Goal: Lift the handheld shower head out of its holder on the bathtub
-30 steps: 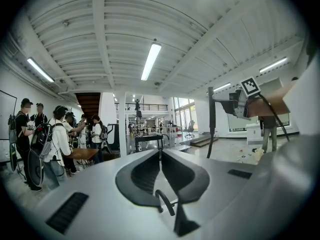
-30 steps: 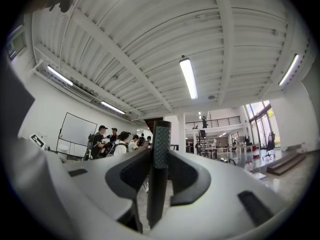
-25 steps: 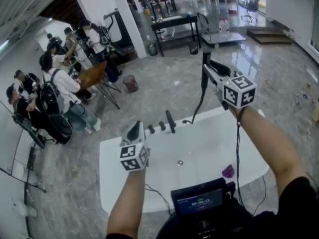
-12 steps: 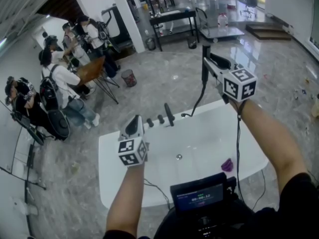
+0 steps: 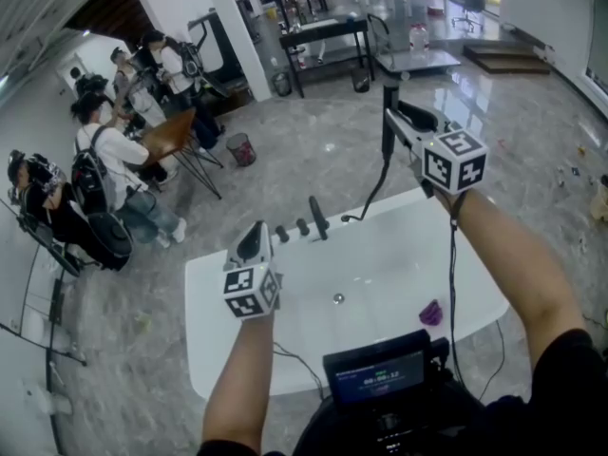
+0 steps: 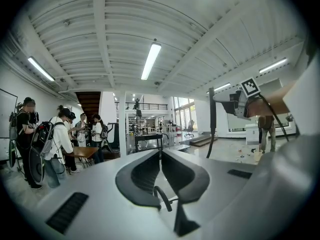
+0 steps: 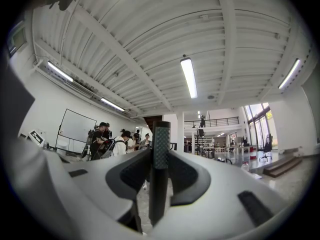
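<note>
- Your right gripper (image 5: 395, 124) stays clamped on the black shower head (image 5: 389, 107), held upright above the bathtub (image 5: 209, 331), same spot as before.
- Its hose (image 5: 377, 190) hangs down to the bathtub.
- Your left gripper (image 5: 254, 238) stays closed and empty.

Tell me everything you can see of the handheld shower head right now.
The handheld shower head is a slim, dark, stick-shaped wand with a finely textured band near its top, and looks matte. It stands upright in the air, lifted clear of the white bathtub and past its far rim. The right gripper is clamped on its sides. A dark hose hangs from its lower end and curves down to the tub's rim.
</note>
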